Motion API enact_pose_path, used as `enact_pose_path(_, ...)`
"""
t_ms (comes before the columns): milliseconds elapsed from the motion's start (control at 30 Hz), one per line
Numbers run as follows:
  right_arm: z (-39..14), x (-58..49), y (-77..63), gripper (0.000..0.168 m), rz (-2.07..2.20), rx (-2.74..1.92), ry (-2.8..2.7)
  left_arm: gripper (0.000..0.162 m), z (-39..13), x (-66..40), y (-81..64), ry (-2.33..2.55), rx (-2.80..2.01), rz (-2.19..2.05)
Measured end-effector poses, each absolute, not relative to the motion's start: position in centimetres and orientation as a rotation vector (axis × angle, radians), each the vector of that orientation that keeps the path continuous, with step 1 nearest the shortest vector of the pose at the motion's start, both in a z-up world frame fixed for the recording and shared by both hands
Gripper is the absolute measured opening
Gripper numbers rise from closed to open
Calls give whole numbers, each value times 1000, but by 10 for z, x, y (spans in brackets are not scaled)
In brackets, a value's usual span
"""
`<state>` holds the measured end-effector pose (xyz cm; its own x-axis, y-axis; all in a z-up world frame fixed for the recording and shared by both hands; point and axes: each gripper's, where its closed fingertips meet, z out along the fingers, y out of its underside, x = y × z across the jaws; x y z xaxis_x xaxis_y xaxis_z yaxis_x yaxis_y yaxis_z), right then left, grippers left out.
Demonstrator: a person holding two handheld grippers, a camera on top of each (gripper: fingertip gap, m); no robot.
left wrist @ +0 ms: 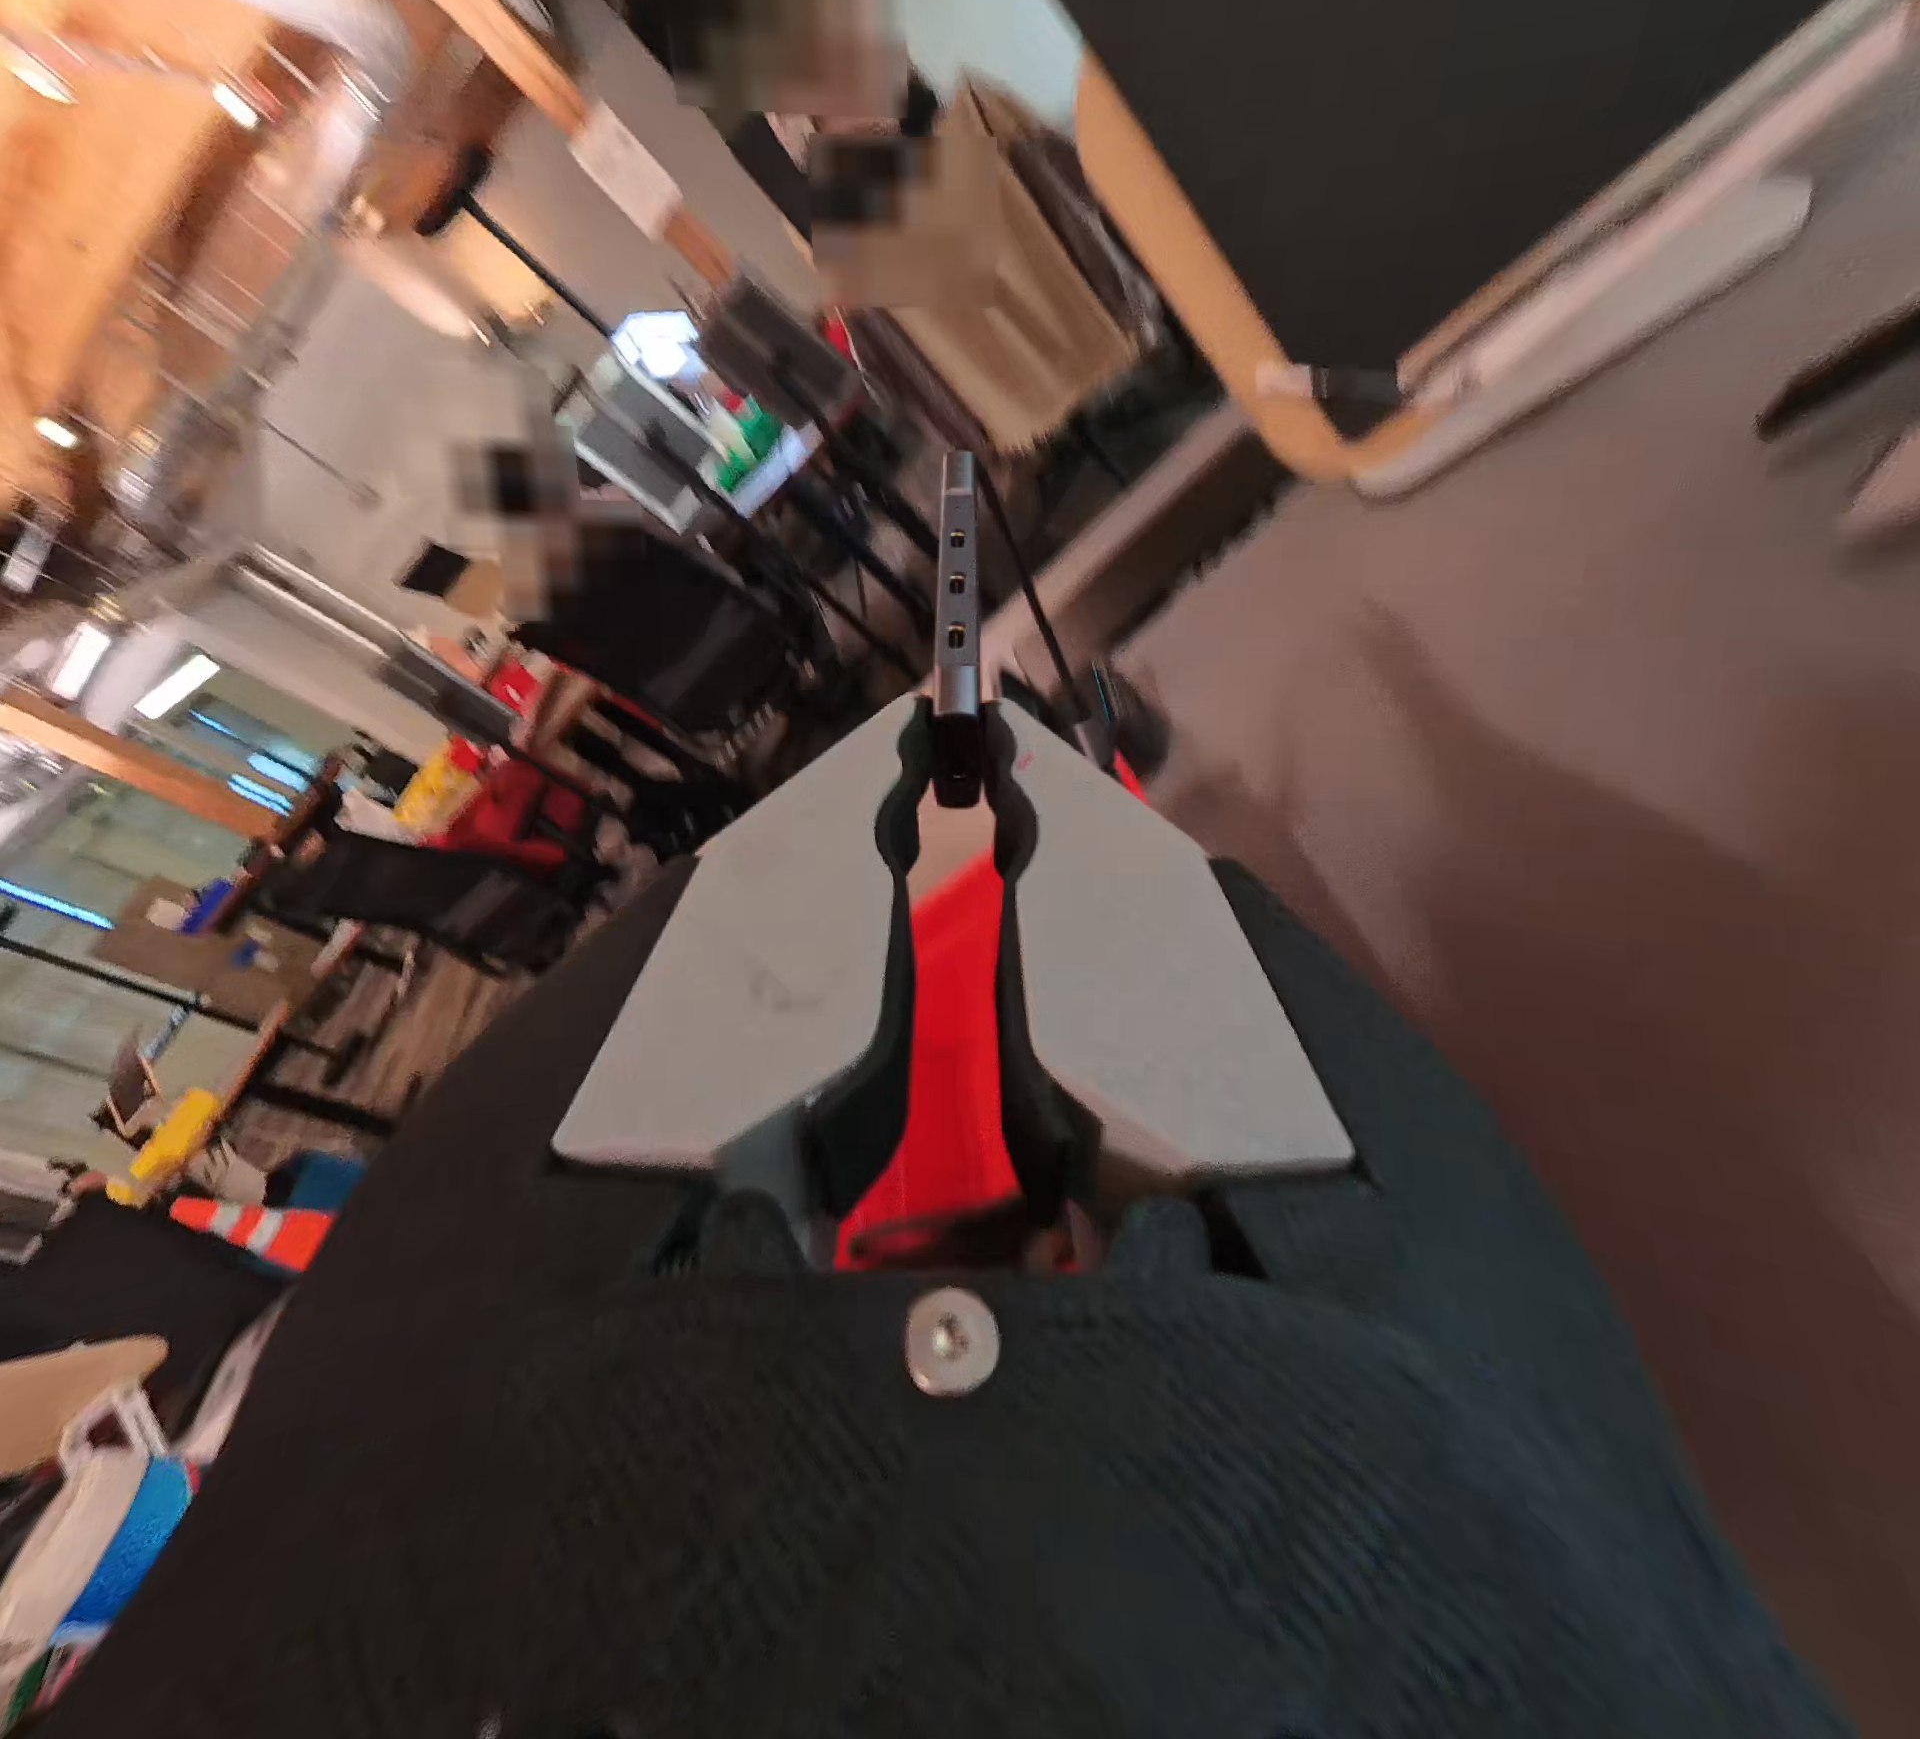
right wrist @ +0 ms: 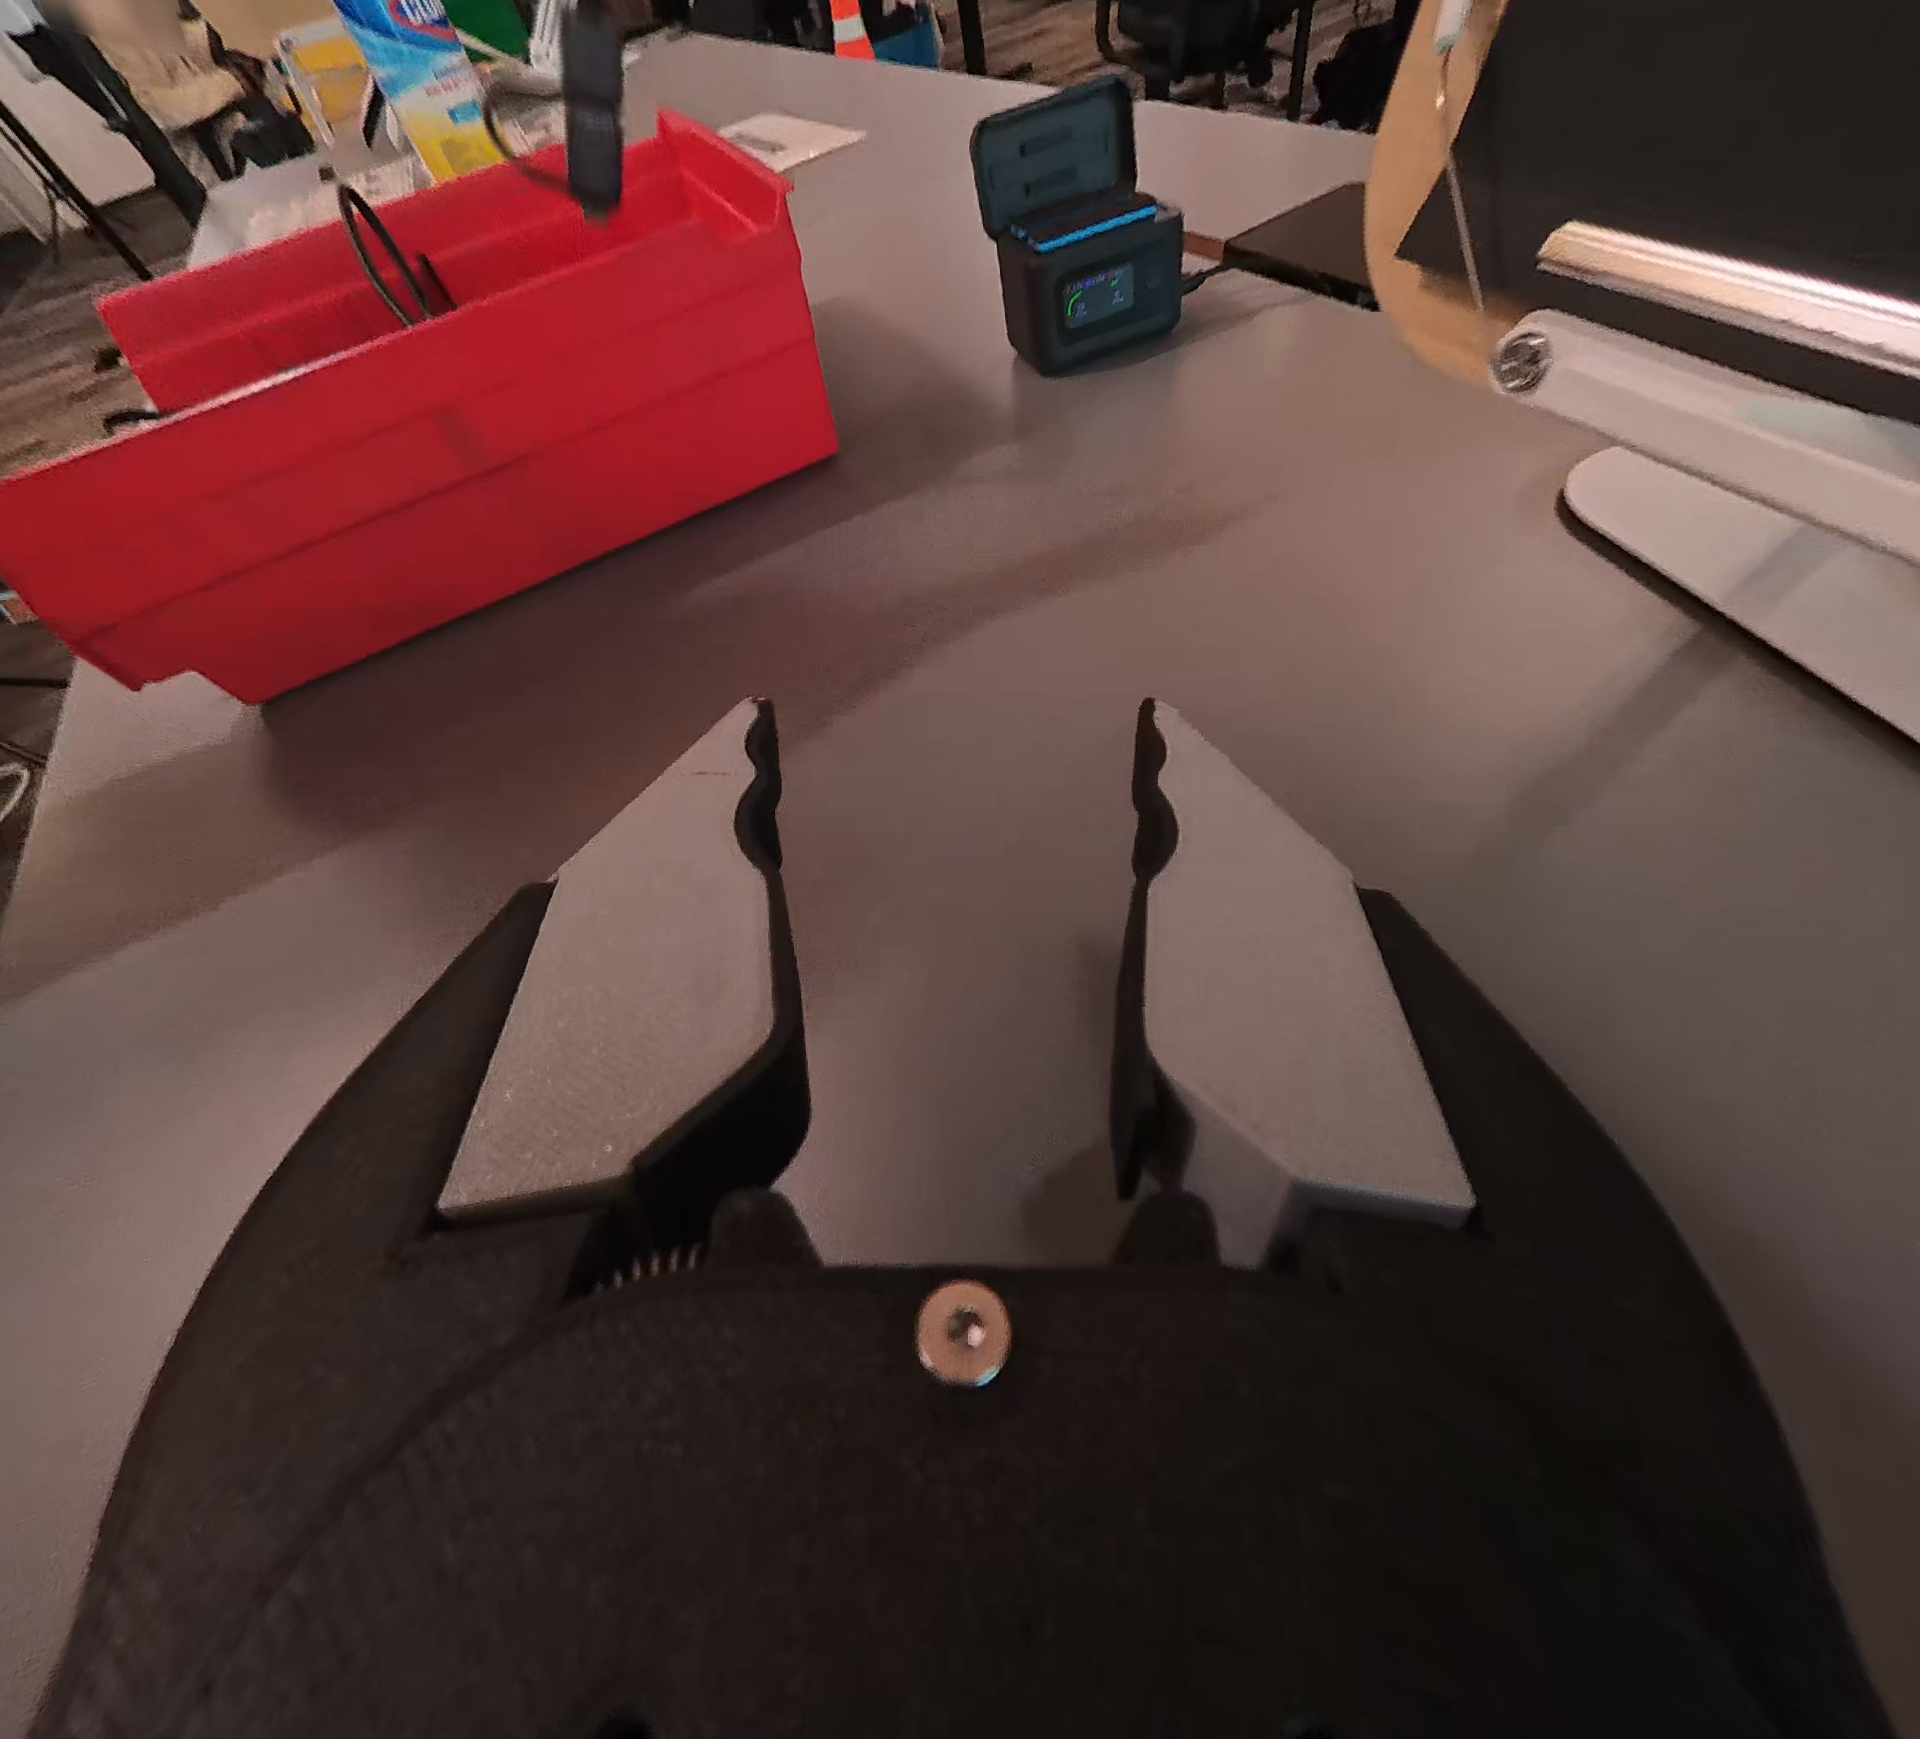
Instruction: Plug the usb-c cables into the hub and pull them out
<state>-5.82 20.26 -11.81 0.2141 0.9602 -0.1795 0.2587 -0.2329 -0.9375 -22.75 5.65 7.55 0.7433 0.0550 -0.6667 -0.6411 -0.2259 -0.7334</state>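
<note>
A grey hub [left wrist: 957,588] is held aloft, pinched at one end by the left claw [left wrist: 957,754]; the right claw [right wrist: 956,754] is spread wide, empty, above the tabletop [right wrist: 1039,567]. So shallow a grip could let the hub twist when a cable is pushed in.

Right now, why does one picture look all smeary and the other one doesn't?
In the left wrist view the room behind is streaked with motion blur, while the hub pinched in the left gripper stays sharp because it moves with the camera. In the right wrist view the red bin and table are only slightly soft, and the wide lens bends straight edges near the picture's borders.
</note>
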Motion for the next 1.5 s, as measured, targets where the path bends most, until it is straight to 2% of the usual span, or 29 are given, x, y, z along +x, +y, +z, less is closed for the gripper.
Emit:
enact_pose_path(133, -108, -48, 213, 65, 1079, -1657, -1094, 7, 140, -184, 45, 381, -1356, 637)
enact_pose_path(233, -93, -37, 228, 66, 1069, -1637, -1007, 7, 134, -146, 54, 403, -1351, 443)
enact_pose_path(333, -61, -15, 245, 62, 1094, -1549, -853, 7, 97, -113, 73, 469, -1349, 342)
enact_pose_path(533, -8, 32, 251, 61, 1247, -1397, -634, 7, -16, -58, 117, 685, -1459, -11)
enact_pose_path(733, 12, 27, 210, 63, 1252, -1260, -907, 7, -73, -40, 141, 836, -1478, -189)
enact_pose_path(933, -27, 1, 173, 60, 1259, -1326, -1286, 6, -118, -45, 151, 948, -1573, -98)
enact_pose_path(1267, -113, -12, 163, 63, 878, -1385, -1670, 6, -119, -37, 139, 1001, -1533, -135)
enact_pose_path(1333, -128, -8, 159, 51, 790, -1341, -1754, 7, -122, -34, 135, 1023, -1533, -172)
enact_pose_path(1367, -133, -6, 159, 40, 742, -1314, -1777, 7, -123, -33, 134, 1030, -1535, -185)
enact_pose_path(1400, -135, -5, 162, 21, 680, -1292, -1778, 8, -125, -33, 135, 1033, -1543, -191)
enact_pose_path(1433, -135, -5, 165, 14, 632, -1282, -1774, 9, -127, -34, 137, 1027, -1554, -185)
enact_pose_path(1500, -139, -6, 167, 13, 610, -1317, -1770, 10, -130, -38, 142, 996, -1583, -172)
